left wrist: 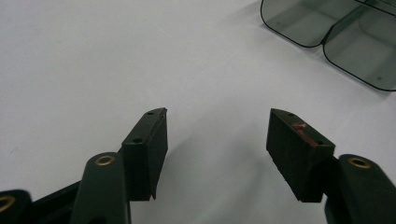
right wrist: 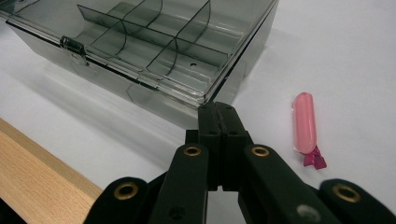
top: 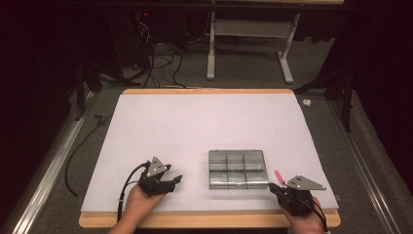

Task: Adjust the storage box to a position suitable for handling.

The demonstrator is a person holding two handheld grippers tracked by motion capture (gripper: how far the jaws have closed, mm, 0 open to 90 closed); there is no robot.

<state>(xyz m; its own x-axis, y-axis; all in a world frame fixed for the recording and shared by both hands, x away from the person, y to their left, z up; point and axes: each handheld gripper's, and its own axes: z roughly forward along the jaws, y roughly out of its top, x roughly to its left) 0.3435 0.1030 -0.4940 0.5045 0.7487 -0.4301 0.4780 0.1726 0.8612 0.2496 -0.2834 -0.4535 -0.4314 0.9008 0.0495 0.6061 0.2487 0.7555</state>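
At the near edge of the table (top: 204, 220), a strip of bare wood is seen in front of the white mat (top: 195, 122), and both hands enter from there. The left gripper (top: 176, 179) is held at the near left of the mat, pointing toward the right. In the left gripper view its jaws are seen wide apart, with nothing between them, and only bare white mat lies under and ahead of them. A small red mark is seen on the right pad.

The right gripper (top: 272, 186) is held at the near right. In the right gripper view its jaws are pressed together with nothing between them, and their tips are just beside the near right corner of the compartment box (right wrist: 154, 51); whether they touch it cannot be told. The wooden edge is seen close at the near left in that view.

The compartment box (top: 238, 168) lies flat on the mat, between the two grippers and a little farther than them, nearer to the right gripper. It is clear grey plastic, divided by walls into compartments, and a small latch (right wrist: 72, 46) is seen on its near long side. The pink tube (top: 278, 175) lies on the mat just right of the box, apart from it, with its dark pink crimped end toward the near side (right wrist: 306, 123).

Beyond the box, the far half of the mat is open up to its far edge. To the left of the left gripper, a band of mat is free up to the left edge.
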